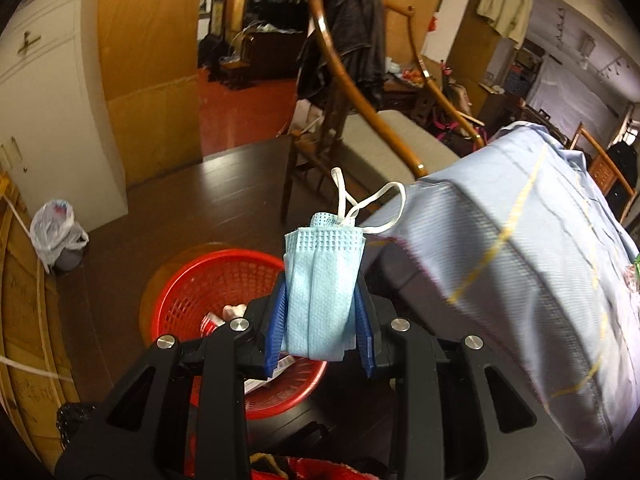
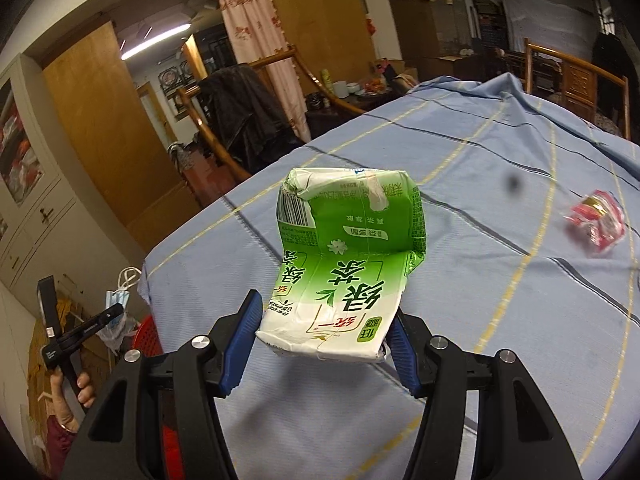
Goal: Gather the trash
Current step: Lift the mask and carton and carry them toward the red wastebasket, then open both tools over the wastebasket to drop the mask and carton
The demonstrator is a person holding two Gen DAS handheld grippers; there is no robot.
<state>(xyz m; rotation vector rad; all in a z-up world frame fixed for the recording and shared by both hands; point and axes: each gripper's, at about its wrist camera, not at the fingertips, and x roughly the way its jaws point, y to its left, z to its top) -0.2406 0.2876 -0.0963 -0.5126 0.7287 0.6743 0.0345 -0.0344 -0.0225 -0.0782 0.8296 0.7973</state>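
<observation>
A: Left wrist view first. How is the gripper posed?

B: The left gripper (image 1: 322, 322) points out and slightly down, above the red basket (image 1: 188, 280) on the dark floor, beside the edge of the cloth-covered table (image 1: 520, 264). Its blue fingers (image 1: 276, 328) are closed against a folded blue mask (image 1: 322, 292), which stands upright between them, white ear loops sticking out past the tips. Some scraps already lie in the basket.

A: And the right wrist view?

B: The right gripper (image 2: 320, 344) is held over the table (image 2: 460, 184), aimed across it. Its jaws are pinched on a crumpled green carton (image 2: 344, 268), gripping the white bottom end; the bent top leans away past the fingertips, clear of the cloth. A red wrapper (image 2: 596, 220) lies on the table, well apart to the right. At far left, a hand (image 2: 74, 392) holds the left gripper with the mask over the basket (image 2: 148, 336).
</observation>
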